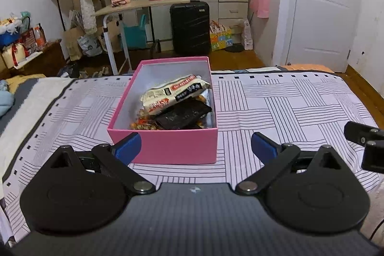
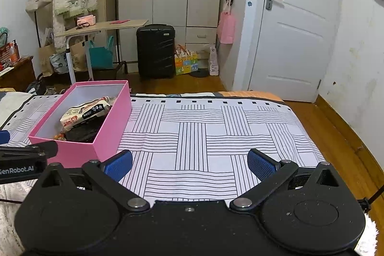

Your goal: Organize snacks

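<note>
With the snack packets (image 1: 176,100) already piled inside the pink box (image 1: 168,148) on the bed, keep both the left gripper (image 1: 195,148) and right gripper (image 2: 189,164) fingers spread, empty, just short of the box's near wall.

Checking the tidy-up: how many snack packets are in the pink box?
3 show in the pink box: a cream packet on top, a black packet beneath, an orange packet underneath. More may be hidden.

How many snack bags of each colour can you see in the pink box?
Cream-white plastic snack bag with red print: 1
Black plastic snack bag: 1
Orange patterned snack wrappers, partly buried, looks like one bag: 1
Total visible in the pink cardboard box: 3; others may be hidden underneath.
</note>
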`<action>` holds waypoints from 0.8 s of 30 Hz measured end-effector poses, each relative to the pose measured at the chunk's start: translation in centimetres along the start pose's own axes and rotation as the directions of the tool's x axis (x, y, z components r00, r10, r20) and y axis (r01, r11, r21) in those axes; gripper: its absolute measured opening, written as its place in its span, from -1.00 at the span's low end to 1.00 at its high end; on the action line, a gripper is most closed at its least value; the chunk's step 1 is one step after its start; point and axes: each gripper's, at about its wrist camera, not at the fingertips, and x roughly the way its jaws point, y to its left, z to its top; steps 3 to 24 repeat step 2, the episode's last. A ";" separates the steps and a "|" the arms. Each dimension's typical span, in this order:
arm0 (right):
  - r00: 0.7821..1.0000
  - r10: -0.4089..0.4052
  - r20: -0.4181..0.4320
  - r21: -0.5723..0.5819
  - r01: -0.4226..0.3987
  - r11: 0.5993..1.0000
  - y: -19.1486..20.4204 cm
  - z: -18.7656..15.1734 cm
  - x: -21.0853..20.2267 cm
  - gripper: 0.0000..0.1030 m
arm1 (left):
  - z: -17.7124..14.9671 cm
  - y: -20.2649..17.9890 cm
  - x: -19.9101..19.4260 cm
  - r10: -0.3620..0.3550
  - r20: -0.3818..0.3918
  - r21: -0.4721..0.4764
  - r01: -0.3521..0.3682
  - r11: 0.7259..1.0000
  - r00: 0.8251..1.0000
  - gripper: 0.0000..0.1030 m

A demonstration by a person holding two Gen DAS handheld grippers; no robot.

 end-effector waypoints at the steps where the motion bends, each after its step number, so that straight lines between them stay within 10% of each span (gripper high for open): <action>1: 1.000 -0.001 -0.001 0.003 0.001 1.000 -0.1 0.0 0.0 1.00 | 0.0 0.0 -0.1 0.002 0.002 0.000 -0.002 1.000 1.000 0.93; 24: 1.000 -0.002 -0.002 0.005 0.002 1.000 -0.2 0.0 0.1 1.00 | 0.0 0.1 -0.1 0.002 0.003 -0.002 -0.002 1.000 1.000 0.93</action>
